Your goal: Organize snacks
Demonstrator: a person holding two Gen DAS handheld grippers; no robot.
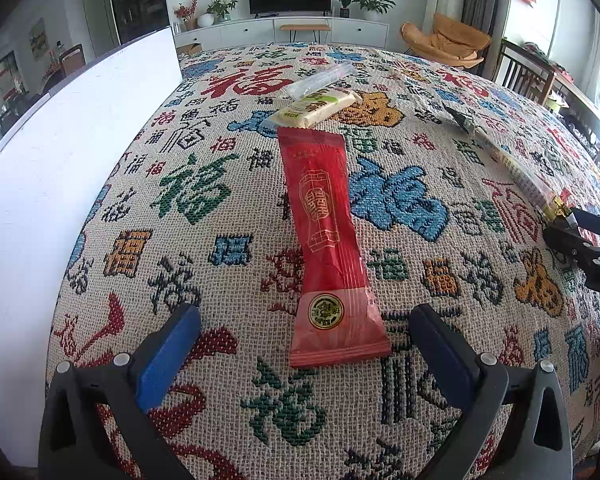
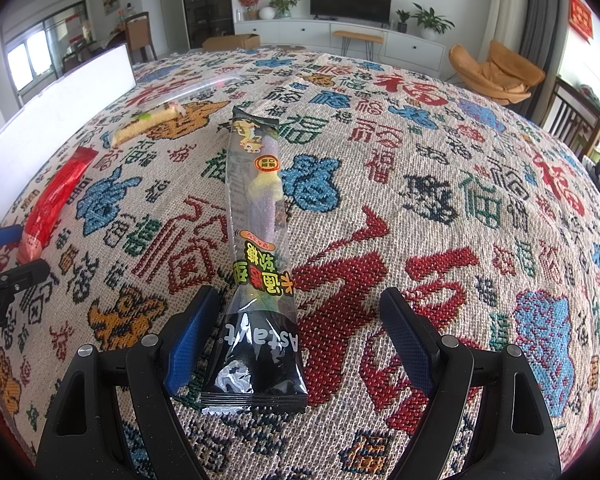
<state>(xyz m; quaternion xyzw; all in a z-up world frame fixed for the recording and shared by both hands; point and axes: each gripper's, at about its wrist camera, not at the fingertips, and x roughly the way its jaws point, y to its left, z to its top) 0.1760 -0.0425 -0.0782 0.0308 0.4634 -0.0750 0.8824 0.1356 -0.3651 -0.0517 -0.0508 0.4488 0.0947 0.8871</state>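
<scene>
Wide-open left claw (image 1: 306, 346) at the frame bottom straddles the near end of a red packet (image 1: 327, 236) on the cloth (image 1: 440, 160), pads clear of it; pale bars (image 1: 314, 108) lie beyond at upper centre. Right view: right claw (image 2: 300, 330) is equally wide, and a black candy packet (image 2: 256, 264) lies between its fingers, unclamped, by the left pad.

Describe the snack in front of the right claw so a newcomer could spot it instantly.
On the patterned tablecloth, look between the open fingers of the right claw. The long black-and-clear candy packet lies there, its black end nearest the camera. Unlike the all-red packet and the pale wafer packet to its left, it has a see-through middle showing colourful candy.
</scene>
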